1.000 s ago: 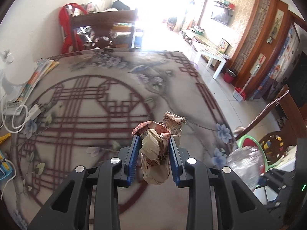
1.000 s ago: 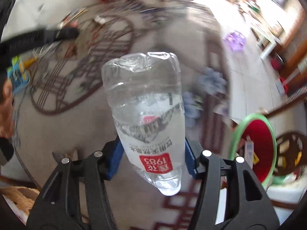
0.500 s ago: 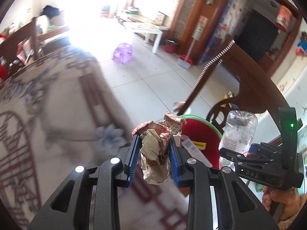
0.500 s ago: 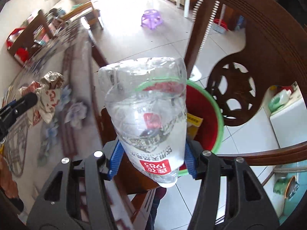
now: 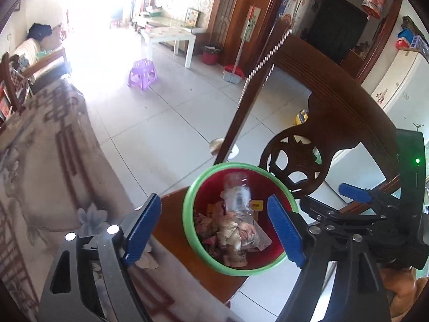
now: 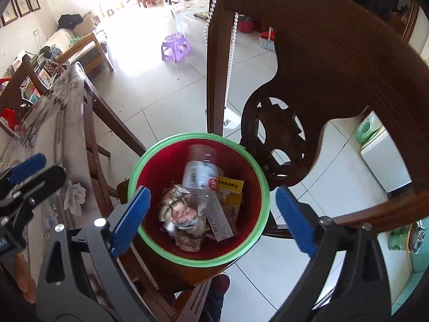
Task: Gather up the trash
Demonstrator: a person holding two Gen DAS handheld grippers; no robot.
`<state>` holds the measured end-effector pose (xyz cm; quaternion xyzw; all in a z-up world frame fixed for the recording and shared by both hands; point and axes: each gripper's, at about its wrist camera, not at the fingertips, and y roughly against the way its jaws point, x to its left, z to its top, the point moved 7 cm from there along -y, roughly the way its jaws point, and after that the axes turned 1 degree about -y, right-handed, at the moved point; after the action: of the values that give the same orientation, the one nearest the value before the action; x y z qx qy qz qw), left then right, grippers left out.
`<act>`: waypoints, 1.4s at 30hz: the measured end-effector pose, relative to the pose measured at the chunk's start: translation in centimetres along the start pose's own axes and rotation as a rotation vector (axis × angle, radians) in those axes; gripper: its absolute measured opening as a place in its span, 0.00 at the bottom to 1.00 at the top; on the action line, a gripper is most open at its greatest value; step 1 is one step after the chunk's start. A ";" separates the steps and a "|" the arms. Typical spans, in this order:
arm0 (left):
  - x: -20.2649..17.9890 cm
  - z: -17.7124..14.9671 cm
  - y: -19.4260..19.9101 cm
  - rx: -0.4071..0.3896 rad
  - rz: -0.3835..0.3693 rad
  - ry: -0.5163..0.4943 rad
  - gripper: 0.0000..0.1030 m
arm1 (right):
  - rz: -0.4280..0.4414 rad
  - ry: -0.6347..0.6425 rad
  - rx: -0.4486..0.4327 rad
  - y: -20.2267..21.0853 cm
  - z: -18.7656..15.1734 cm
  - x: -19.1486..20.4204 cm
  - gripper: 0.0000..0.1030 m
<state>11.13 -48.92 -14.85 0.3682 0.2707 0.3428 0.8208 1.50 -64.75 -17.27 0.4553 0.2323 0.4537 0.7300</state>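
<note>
We saw the clear plastic bottle (image 6: 202,170) lying tilted in the red, green-rimmed bin (image 6: 171,259) on the chair seat, beside the crumpled paper wad (image 6: 175,201) and wrappers.

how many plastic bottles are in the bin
1. A clear bottle lies at the far side of the red bin, neck hidden under the crumpled paper and wrappers. More could be buried beneath that pile.

Open drop above the bin

The red bin (image 6: 150,166) is clear overhead; the carved chair back (image 6: 321,61) crowds its right, the table edge (image 6: 88,134) its left.
</note>
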 end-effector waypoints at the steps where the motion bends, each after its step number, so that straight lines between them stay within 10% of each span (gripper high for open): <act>1: 0.3 0.0 1.0 -0.020 0.009 0.001 0.82 | 0.000 0.000 -0.012 0.6 -0.1 0.2 0.93; 11: 6.8 -2.5 12.7 -0.206 0.072 0.055 0.92 | 0.054 0.044 -0.202 9.2 -3.2 8.8 0.95; 19: 13.4 -6.5 23.0 -0.383 0.161 0.107 0.92 | 0.028 0.142 -0.646 20.0 -6.0 18.6 0.95; 25: 17.5 -8.9 29.3 -0.466 0.296 0.118 0.92 | -0.048 0.136 -0.647 20.7 -8.7 24.4 0.95; 32: 20.1 -10.3 33.9 -0.575 0.275 0.160 0.92 | 0.121 0.015 -0.658 22.9 -10.2 27.2 0.95; 42: 22.0 -12.0 32.8 -0.484 0.314 0.204 0.92 | 0.106 0.033 -0.590 22.4 -11.3 27.4 0.95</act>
<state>4.42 -10.96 -0.12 0.1633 0.2018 0.5552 0.7901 -3.93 -31.81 -1.04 0.2274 0.0780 0.5464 0.8023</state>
